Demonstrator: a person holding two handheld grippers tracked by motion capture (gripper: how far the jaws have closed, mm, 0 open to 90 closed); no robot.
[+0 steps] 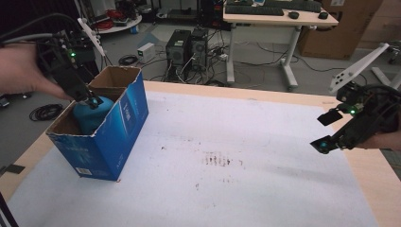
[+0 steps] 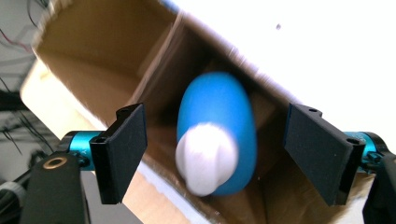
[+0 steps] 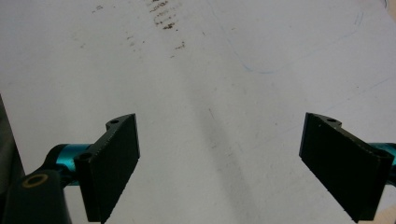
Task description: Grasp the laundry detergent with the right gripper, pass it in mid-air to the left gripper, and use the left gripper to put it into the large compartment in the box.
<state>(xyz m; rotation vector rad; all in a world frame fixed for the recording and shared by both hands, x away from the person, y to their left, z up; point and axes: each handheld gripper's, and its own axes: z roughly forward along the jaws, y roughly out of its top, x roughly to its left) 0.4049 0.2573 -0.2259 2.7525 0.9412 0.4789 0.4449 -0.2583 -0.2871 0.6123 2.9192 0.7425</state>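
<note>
We note a wooden table (image 1: pixel 369 175) covered by a white sheet (image 1: pixel 246 156), scuffed with a patch of dark brown marks (image 1: pixel 218 160) near its middle. At the table's left end stands a blue cardboard box (image 1: pixel 120 135), top flaps open, brown inside. In it sits a blue bottle with a white cap (image 2: pixel 219 135), its top showing above the near wall in the high view (image 1: pixel 94 116).

Left gripper (image 1: pixel 92 100): held above the box opening, pointed down at the bottle. In the left gripper view its jaws stand wide, one to each side of the bottle, pads clear of it. That view is motion-blurred.

Right gripper (image 1: pixel 331 130): at the right edge of the table, low over the sheet, well apart from the box. In the right gripper view (image 3: pixel 219 168) we see its jaws wide, with bare sheet between them.

Room beyond the table: grey floor, a white desk (image 1: pixel 279 19) carrying black keyboards (image 1: pixel 255 9), computer towers (image 1: pixel 187 47) with tangled cables beneath, a cardboard carton (image 1: pixel 340 28) at far right, a coil of black cable (image 1: pixel 45 112) on the floor at left.
</note>
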